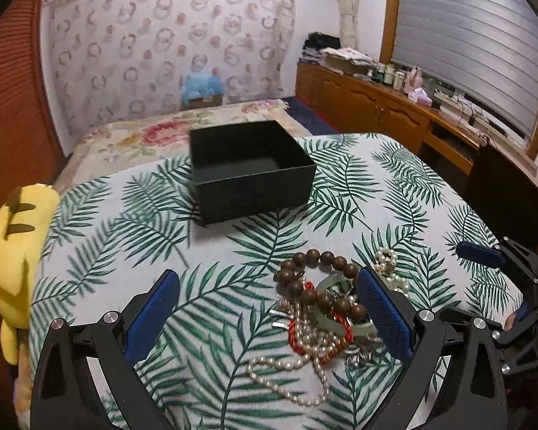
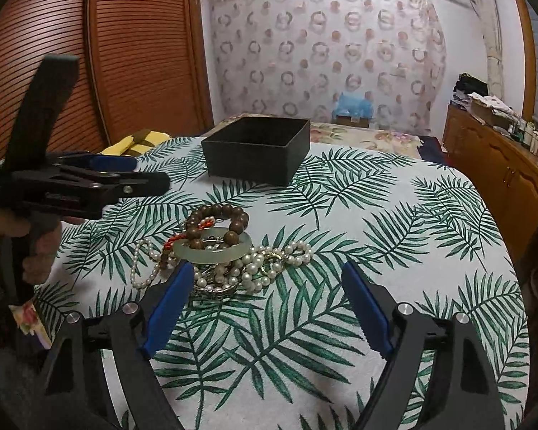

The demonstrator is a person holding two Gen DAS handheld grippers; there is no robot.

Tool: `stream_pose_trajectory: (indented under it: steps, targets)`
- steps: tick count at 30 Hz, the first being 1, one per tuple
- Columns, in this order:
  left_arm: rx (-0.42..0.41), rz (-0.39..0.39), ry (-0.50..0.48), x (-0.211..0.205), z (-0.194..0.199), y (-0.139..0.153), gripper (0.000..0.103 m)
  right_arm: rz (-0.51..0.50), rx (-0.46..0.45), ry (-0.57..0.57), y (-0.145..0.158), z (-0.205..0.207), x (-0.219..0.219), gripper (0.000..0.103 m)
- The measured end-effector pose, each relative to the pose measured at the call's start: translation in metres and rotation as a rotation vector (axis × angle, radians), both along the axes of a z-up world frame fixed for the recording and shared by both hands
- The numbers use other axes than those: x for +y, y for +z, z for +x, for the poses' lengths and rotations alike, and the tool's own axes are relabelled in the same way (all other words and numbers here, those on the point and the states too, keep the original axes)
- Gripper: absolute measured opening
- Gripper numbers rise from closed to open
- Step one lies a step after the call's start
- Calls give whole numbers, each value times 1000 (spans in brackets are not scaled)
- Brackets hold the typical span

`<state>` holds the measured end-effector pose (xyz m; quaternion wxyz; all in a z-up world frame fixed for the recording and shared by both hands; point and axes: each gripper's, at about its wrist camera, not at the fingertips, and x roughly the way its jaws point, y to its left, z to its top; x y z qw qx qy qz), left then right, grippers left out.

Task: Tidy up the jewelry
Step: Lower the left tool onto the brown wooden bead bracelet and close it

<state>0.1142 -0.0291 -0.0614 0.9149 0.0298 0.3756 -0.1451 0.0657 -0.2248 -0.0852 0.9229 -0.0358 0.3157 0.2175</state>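
Low in the left wrist frame, right of centre, the jewelry pile point(image 1: 322, 308) lies on the leaf-print cloth point(image 1: 204, 261), between the wide-spread fingers of the left gripper point(image 1: 269, 308), whose right pad stands at the heap's edge. Seen from the right wrist, the right gripper point(image 2: 265, 304) also gapes wide, empty, the pile just beyond its left finger. The black box point(image 1: 251, 168) sits open further up. Strands tangle; which piece comes free first is unclear, and the box floor is dark.
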Motion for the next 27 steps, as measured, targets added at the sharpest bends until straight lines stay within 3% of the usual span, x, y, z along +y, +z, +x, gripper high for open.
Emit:
stream_pose_trajectory:
  steps: [7, 9, 11, 17, 21, 27]
  targets:
    - [117, -41, -63, -7, 32, -20, 59, -7, 4, 3, -2, 6, 0, 86]
    - [176, -72, -73, -7, 41, -28, 39, -3, 8, 6, -2, 7, 1, 86]
    - [219, -104, -80, -6, 48, -34, 30, 3, 14, 9, -3, 7, 1, 86]
    - [265, -96, -90, -11, 59, -47, 29, 8, 19, 16, -3, 8, 3, 86]
    - [262, -111, -91, -11, 63, -46, 13, 5, 15, 20, -2, 8, 4, 86]
    - [131, -69, -95, -17, 45, -19, 12, -7, 12, 30, -3, 12, 6, 83]
